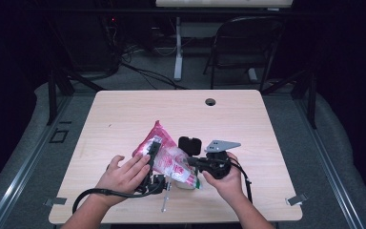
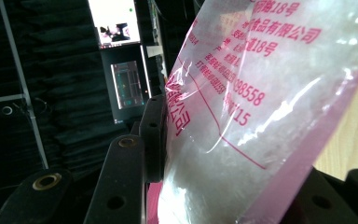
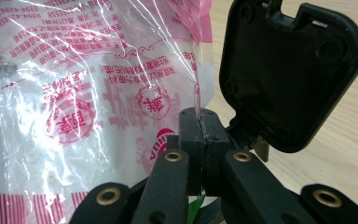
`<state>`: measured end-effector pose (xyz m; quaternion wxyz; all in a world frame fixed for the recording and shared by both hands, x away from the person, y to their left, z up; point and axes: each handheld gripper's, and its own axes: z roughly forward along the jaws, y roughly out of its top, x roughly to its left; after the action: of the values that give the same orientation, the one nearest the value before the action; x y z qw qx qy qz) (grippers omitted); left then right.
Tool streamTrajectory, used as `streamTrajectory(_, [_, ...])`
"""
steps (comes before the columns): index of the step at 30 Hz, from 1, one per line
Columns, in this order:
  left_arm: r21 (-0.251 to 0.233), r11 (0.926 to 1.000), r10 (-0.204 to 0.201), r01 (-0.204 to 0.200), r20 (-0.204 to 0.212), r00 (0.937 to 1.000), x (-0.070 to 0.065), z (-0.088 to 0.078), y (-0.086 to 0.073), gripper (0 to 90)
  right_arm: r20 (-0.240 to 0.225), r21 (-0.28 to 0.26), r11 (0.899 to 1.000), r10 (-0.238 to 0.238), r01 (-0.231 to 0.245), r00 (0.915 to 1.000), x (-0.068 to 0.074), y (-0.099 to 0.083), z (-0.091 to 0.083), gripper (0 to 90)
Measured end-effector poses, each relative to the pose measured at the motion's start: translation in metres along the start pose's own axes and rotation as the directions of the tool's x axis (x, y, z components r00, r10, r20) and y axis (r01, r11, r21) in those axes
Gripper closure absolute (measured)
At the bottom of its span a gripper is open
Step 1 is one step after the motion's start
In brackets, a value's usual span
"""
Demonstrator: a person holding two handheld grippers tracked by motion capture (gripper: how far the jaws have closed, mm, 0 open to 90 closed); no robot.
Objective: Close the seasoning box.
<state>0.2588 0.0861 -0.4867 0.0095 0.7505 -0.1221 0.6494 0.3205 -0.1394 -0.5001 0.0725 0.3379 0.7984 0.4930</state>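
A clear plastic bag (image 1: 158,135) with pink print and a pink edge lies at the middle of the wooden table (image 1: 124,114), whitish stuff inside it. My left gripper (image 1: 153,151) has the bag (image 2: 261,116) between its jaws; one pad (image 2: 154,135) presses its side, the other is hidden behind it. My right gripper (image 1: 191,162) comes in from the right. Its pads (image 3: 190,128) are shut together on a thin fold of the bag's film (image 3: 88,93). A black squarish plate (image 3: 289,70) stands just beyond the right jaws (image 1: 189,144).
A round hole (image 1: 210,101) sits near the table's far edge. A small metal rod (image 1: 165,200) lies near the front edge. Beyond the table are a folding chair (image 1: 248,43) and a white desk leg (image 1: 177,47), on a dark floor with cables.
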Motion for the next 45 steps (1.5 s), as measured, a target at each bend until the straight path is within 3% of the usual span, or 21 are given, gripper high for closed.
streamTrajectory(5, [0.009, 0.9999, -0.013, 0.013, 0.021, 0.9997, -0.004, 0.0, -0.001, 65.5, 0.0, 0.005, 1.0, 0.001, -0.001, 1.0, 0.0, 0.0, 0.001, 89.9])
streamTrajectory(10, [0.008, 0.9998, -0.016, 0.016, 0.017, 0.9997, -0.007, 0.001, -0.001, 65.6, 0.001, 0.012, 1.0, 0.001, -0.001, 1.0, 0.0, -0.001, 0.002, 89.8])
streamTrajectory(18, [0.02, 0.9973, -0.071, 0.071, 0.043, 0.9965, -0.014, 0.002, -0.003, 66.0, 0.0, 0.016, 1.0, 0.0, 0.0, 1.0, 0.0, -0.001, 0.004, 89.5])
streamTrajectory(20, [0.005, 0.9965, -0.084, 0.083, 0.026, 0.9962, -0.016, 0.004, -0.004, 66.0, -0.001, 0.019, 1.0, -0.002, 0.002, 1.0, 0.0, -0.001, 0.005, 89.3])
streamTrajectory(22, [0.022, 0.9936, -0.112, 0.111, 0.055, 0.9922, -0.018, 0.003, -0.005, 66.0, -0.001, 0.016, 1.0, 0.003, -0.003, 1.0, 0.001, -0.002, 0.006, 88.8])
streamTrajectory(28, [0.028, 0.9861, -0.166, 0.164, 0.074, 0.9834, -0.023, 0.003, -0.007, 67.1, -0.002, 0.019, 1.0, -0.001, 0.001, 1.0, 0.0, -0.002, 0.007, 85.4])
streamTrajectory(29, [0.009, 0.9867, -0.163, 0.162, 0.05, 0.9854, -0.024, 0.005, -0.008, 67.4, -0.003, 0.017, 1.0, -0.001, 0.001, 1.0, 0.0, -0.002, 0.007, 84.7])
streamTrajectory(30, [0.041, 0.9848, -0.172, 0.169, 0.085, 0.9814, -0.023, 0.003, -0.008, 67.5, -0.002, 0.015, 1.0, -0.001, 0.001, 1.0, 0.0, -0.002, 0.006, 84.1])
streamTrajectory(31, [0.028, 0.9847, -0.173, 0.172, 0.072, 0.9822, -0.024, 0.004, -0.008, 67.6, -0.004, 0.007, 1.0, 0.002, -0.002, 1.0, 0.0, -0.001, 0.005, 83.3])
streamTrajectory(33, [0.031, 0.9814, -0.191, 0.189, 0.089, 0.9775, -0.026, 0.004, -0.009, 67.7, -0.008, -0.002, 1.0, 0.008, -0.008, 0.9999, 0.0, -0.001, 0.004, 79.9])
streamTrajectory(38, [0.031, 0.9811, -0.193, 0.191, 0.095, 0.9765, -0.028, 0.004, -0.008, 68.8, -0.022, -0.037, 0.999, 0.025, -0.025, 0.9995, -0.002, 0.001, -0.001, 76.8])
streamTrajectory(44, [0.039, 0.9785, -0.206, 0.203, 0.101, 0.9734, -0.029, 0.004, -0.009, 69.9, -0.021, -0.039, 0.999, 0.025, -0.026, 0.9995, -0.002, 0.001, -0.002, 74.7])
streamTrajectory(45, [0.044, 0.9761, -0.216, 0.213, 0.106, 0.9705, -0.03, 0.005, -0.01, 70.0, -0.021, -0.042, 0.999, 0.025, -0.026, 0.9995, -0.002, 0.002, -0.003, 73.8])
